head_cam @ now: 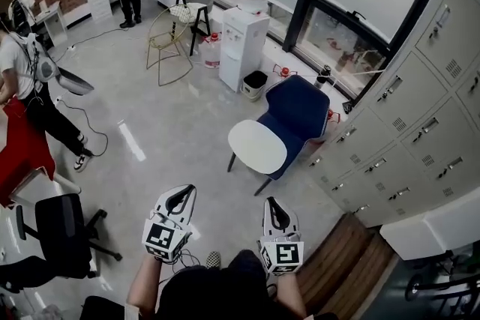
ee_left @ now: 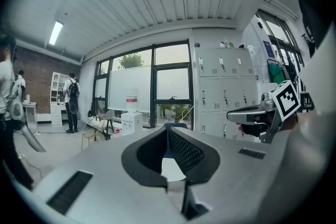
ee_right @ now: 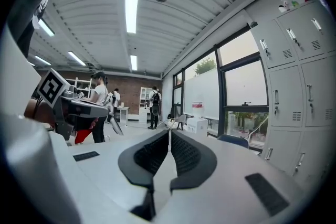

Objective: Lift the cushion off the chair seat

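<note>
Not much going on yet. I've got my left gripper [head_cam: 180, 198] and right gripper [head_cam: 273, 210] both held out in front of me, side by side and roughly level. Both pairs of jaws are pinched fully together with nothing in them, which makes sense since I'm nowhere near anything to grab.

The white cushion [head_cam: 257, 146] is well ahead of me, lying flat on the seat of the blue chair [head_cam: 298, 110]. It covers the seat out to the front edge, with the backrest rising behind it. The chair sits just beside the lockers [head_cam: 409, 124], front edge angled my way, so that's probably the easy side to come in from.

My guess for the next bit: walk up, open the jaws, then pinch the cushion's near rim.
</note>
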`<state>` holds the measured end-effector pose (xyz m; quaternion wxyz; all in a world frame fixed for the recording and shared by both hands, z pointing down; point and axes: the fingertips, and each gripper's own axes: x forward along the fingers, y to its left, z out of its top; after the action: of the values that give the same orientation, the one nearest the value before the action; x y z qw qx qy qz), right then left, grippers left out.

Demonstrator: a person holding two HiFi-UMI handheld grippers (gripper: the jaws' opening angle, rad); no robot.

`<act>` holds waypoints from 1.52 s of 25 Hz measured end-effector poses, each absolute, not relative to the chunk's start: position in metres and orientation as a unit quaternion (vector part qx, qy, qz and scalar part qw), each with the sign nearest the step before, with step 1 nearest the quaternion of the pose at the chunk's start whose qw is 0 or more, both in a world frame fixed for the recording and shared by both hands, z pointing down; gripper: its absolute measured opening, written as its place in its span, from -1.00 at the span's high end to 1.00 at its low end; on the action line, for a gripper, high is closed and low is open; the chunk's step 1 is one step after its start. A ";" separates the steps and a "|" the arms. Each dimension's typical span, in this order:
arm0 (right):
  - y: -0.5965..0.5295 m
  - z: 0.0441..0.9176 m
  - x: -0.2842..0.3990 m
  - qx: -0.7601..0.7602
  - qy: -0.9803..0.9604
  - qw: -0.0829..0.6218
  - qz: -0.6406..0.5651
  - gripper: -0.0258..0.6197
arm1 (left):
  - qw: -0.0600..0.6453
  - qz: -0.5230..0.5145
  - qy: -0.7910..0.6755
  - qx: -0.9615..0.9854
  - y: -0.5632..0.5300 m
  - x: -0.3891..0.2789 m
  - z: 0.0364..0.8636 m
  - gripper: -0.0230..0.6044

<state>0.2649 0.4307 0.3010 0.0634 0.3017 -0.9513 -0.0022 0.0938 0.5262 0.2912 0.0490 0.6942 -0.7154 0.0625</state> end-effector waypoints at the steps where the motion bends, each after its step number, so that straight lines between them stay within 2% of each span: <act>1: 0.432 0.302 0.259 0.299 -0.952 0.065 0.000 0.81 | 0.052 0.061 -0.716 0.693 0.528 0.088 0.292 0.85; 10: 0.371 0.314 0.200 0.291 -0.954 0.071 -0.008 0.81 | 0.051 0.058 -0.718 0.692 0.471 0.036 0.304 0.85; 23: 0.175 0.320 0.116 0.294 -0.953 0.068 0.004 0.81 | 0.042 0.082 -0.699 0.709 0.263 -0.036 0.291 0.85; 32: 0.092 0.328 0.114 0.321 -0.945 0.064 0.019 0.81 | 0.052 0.102 -0.670 0.734 0.164 -0.036 0.295 0.85; 38: 0.061 0.336 0.140 0.366 -0.928 0.065 0.033 0.81 | 0.059 0.117 -0.634 0.763 0.117 -0.017 0.301 0.85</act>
<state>0.1396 0.0612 0.3355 0.0645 0.3656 -0.9280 0.0334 -0.0171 0.1174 0.3010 0.0593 0.7626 -0.6336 0.1165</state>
